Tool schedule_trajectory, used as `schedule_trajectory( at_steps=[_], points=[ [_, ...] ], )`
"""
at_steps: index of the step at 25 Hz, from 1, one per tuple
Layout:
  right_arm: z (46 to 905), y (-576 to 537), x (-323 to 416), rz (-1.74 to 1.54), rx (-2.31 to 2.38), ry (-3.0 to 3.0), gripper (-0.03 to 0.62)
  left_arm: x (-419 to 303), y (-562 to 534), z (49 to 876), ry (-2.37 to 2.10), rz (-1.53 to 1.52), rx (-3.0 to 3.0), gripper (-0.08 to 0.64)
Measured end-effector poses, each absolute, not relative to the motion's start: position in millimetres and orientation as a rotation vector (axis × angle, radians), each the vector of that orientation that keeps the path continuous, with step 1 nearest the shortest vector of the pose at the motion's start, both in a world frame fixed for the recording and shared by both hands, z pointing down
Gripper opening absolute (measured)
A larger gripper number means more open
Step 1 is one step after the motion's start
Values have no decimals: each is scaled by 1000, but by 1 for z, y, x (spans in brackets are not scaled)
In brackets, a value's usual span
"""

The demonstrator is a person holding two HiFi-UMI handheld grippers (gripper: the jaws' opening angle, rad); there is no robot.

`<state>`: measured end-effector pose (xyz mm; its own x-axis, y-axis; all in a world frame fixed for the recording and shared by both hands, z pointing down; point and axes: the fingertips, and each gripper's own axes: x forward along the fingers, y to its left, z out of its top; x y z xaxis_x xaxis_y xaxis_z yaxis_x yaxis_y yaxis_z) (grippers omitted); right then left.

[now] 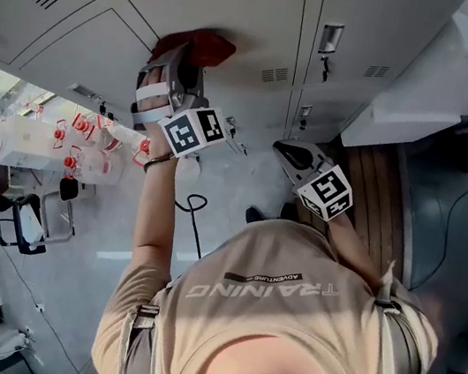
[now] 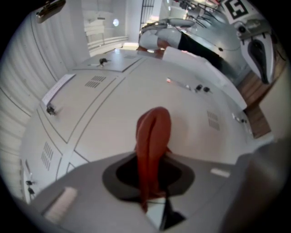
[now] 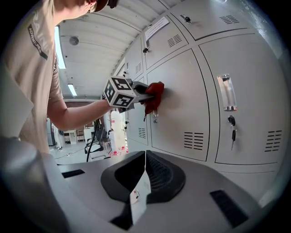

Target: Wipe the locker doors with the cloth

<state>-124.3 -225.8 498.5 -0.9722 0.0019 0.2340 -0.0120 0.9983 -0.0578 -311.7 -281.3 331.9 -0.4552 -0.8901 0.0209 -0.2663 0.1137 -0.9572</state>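
A red cloth [image 1: 202,44] is pressed against a grey locker door [image 1: 247,14], and my left gripper [image 1: 188,55] is shut on it. In the left gripper view the cloth [image 2: 153,145] stands folded between the jaws, its top edge touching the door [image 2: 113,118]. My right gripper [image 1: 292,153] hangs lower and to the right, off the lockers; its jaws are together with nothing between them. The right gripper view shows its closed jaws [image 3: 144,160] and, further off, the left gripper [image 3: 146,94] holding the cloth [image 3: 154,98] on the door near a small lock.
The locker doors carry a metal handle [image 3: 226,92], hanging keys [image 3: 233,129] and vent slots [image 3: 194,140]. A wooden bench [image 1: 376,193] stands by the lockers on the right. Bottles with red caps [image 1: 76,140], a chair [image 1: 22,220] and a floor cable [image 1: 196,215] lie left.
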Motion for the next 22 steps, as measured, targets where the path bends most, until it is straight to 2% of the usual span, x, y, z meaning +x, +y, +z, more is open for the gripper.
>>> schedule_trajectory(
  at_steps=[22],
  points=[
    [520,-215,-90,105,113,-2814,17,-316,-282,598,1827,-1669,-1719,75]
  ],
)
